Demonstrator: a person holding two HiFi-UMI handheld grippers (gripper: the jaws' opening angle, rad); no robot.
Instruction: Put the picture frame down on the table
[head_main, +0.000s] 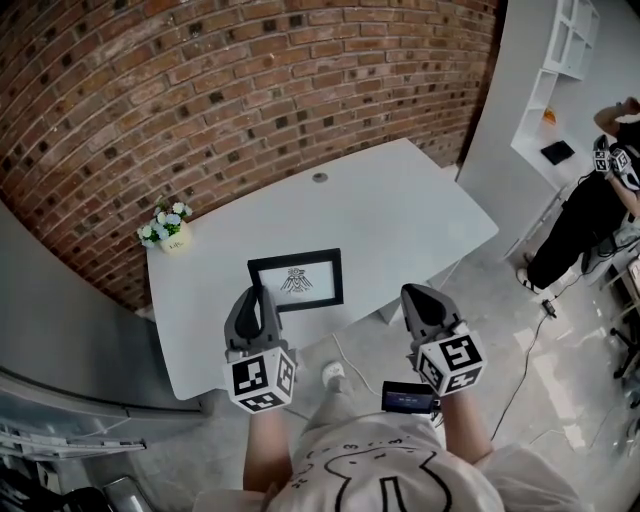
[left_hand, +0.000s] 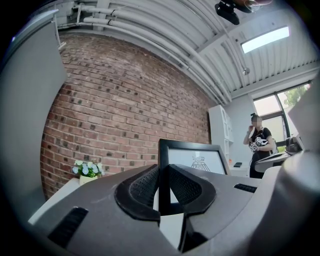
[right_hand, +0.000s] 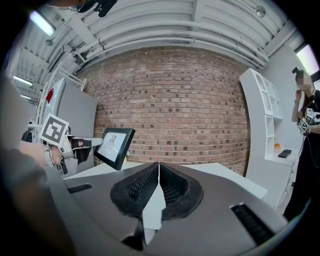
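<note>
Black frame (head_main: 296, 280) in level hand-held gripper (head_main: 260, 296)

wall: red brick (head_main: 200, 90) | desk (head_main: 400, 210): white, against wall | flower pot (head_main: 172, 232): desk's left corner | shelf unit (head_main: 570, 60): white, right | floor (head_main: 520, 340): glossy grey | ceiling pipes (left_hand: 150, 30), strip light (left_hand: 265, 40) | window (left_hand: 280, 110): daylight

A pot of white flowers (head_main: 166, 228) is seen far left against the brick wall (head_main: 230, 90); white shelving (head_main: 565, 70) and a person (head_main: 585, 215) are seen far right.
</note>
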